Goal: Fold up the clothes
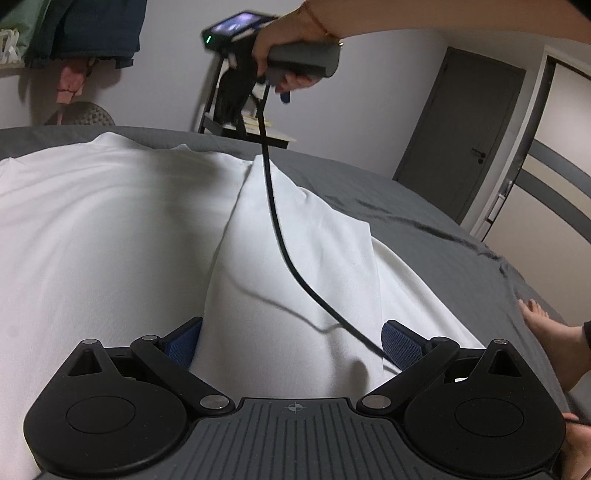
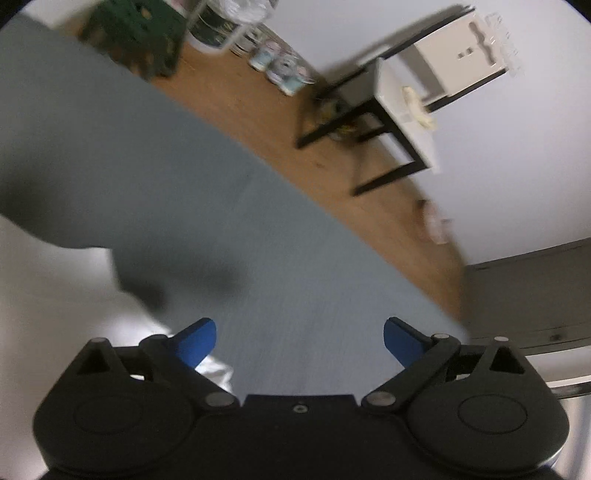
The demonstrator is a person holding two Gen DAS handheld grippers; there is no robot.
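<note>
Grey bed (image 1: 406, 206) — white garment (image 1: 110, 240) spread; both tongs (image 1: 291, 345) (image 2: 299, 341) agape.

Grey bed sheet (image 1: 424, 206) spreads across whole bed, wrinkled toward right edge. Dark grey door (image 1: 461, 147) with black handle in far right wall. Small table (image 1: 255, 131) with black frame and white top beyond far edge of bed; same table (image 2: 402, 110) shows tilted in right wrist view. Dark clothing (image 1: 88, 33) hangs on far left wall. Wooden floor (image 2: 258, 103) beside bed. Green crate (image 2: 136, 33) and row of jars (image 2: 280, 70) along far wall, blurred.
</note>
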